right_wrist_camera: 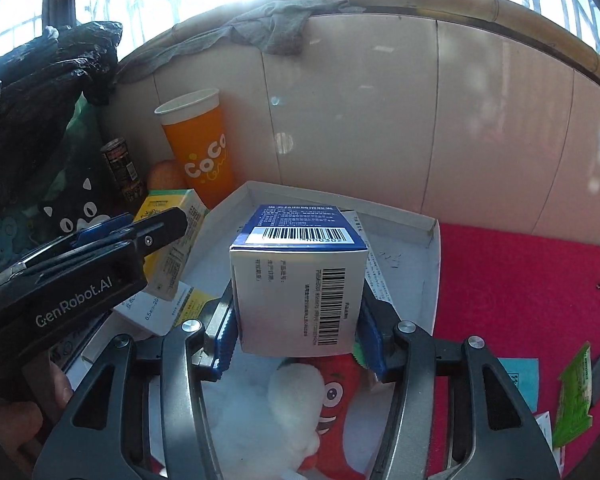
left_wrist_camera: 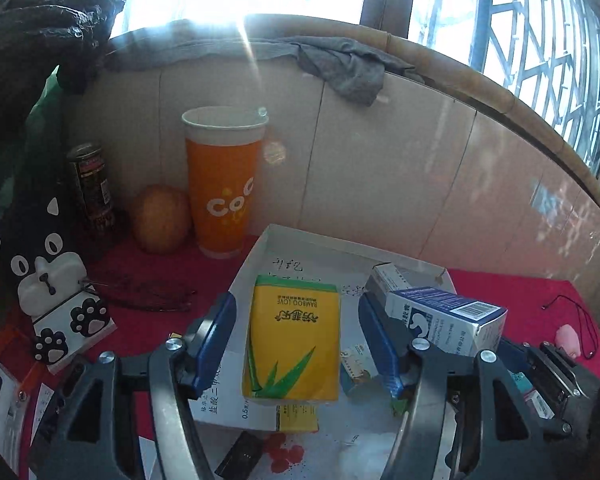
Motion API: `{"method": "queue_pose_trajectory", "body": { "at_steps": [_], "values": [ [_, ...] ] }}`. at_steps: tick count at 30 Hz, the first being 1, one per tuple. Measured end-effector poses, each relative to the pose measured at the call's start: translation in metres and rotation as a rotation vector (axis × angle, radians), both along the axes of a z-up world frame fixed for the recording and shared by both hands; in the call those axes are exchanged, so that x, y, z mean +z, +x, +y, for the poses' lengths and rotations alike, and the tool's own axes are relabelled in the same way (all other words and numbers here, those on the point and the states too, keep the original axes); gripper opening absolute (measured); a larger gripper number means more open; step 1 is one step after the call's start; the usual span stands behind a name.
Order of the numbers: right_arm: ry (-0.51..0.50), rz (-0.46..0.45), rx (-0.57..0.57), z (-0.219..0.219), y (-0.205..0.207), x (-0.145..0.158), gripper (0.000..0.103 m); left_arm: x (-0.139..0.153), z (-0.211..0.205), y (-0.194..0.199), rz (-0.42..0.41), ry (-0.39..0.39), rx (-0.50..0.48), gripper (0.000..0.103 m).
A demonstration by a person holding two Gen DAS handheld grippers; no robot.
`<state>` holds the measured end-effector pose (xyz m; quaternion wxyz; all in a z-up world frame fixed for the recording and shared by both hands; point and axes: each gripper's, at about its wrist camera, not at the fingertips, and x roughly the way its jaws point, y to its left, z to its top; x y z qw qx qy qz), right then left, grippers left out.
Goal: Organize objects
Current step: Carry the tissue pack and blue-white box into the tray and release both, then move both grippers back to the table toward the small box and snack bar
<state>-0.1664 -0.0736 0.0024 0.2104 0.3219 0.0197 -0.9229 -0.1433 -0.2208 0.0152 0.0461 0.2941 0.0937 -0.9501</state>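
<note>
Both grippers tilted down over the tray (right_wrist_camera: 432, 264) — left gripper (left_wrist_camera: 296, 344) wide around the yellow pack (left_wrist_camera: 292, 340), right gripper (right_wrist_camera: 298, 332) loose beside the white-and-blue box (right_wrist_camera: 300, 292).

Each tool (left_wrist_camera: 296, 344) (right_wrist_camera: 296, 336) has dark grey linkage arms, silver screws, blue pads (left_wrist_camera: 214, 340); the left one's side reads "GenRobot.AI".

Worktop (left_wrist_camera: 540, 296): red cloth cover | My view, left rear: orange cup (left_wrist_camera: 222, 184), round fruit (left_wrist_camera: 162, 220), dark can (left_wrist_camera: 92, 188) standing on it | Centre: shallow white tray (left_wrist_camera: 260, 252) | Right: pink item (left_wrist_camera: 568, 340), green sachet (right_wrist_camera: 574, 396).
</note>
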Motion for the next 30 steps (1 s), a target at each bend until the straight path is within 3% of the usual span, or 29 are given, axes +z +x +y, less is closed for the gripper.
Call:
{"method": "queue_pose_trajectory", "body": {
  "at_steps": [1, 2, 4, 14, 18, 25, 30],
  "values": [
    [0.003, 0.005, 0.011, 0.0, 0.001, 0.0, 0.073, 0.001, 0.001, 0.002, 0.014, -0.005, -0.003, 0.096],
    [0.001, 0.017, 0.015, 0.001, 0.004, 0.0, 0.09, 0.002, 0.002, 0.005, 0.035, -0.012, -0.003, 0.103],
    [-0.003, 0.053, 0.016, 0.005, 0.01, 0.002, 0.102, 0.006, 0.004, 0.011, 0.065, -0.007, -0.015, 0.103],
    [-0.034, 0.105, -0.018, 0.033, 0.038, 0.018, 0.103, 0.036, 0.017, 0.044, 0.162, 0.019, -0.007, 0.103],
    [-0.043, 0.101, -0.05, 0.056, 0.047, 0.016, 0.103, 0.042, 0.031, 0.053, 0.165, 0.036, -0.044, 0.103],
    [-0.04, 0.104, -0.157, 0.128, 0.059, 0.012, 0.103, 0.039, 0.083, 0.06, 0.138, 0.044, -0.171, 0.103],
    [-0.061, 0.073, -0.261, 0.2, 0.073, 0.006, 0.103, 0.018, 0.139, 0.055, 0.056, 0.054, -0.354, 0.103]
  ]
}}
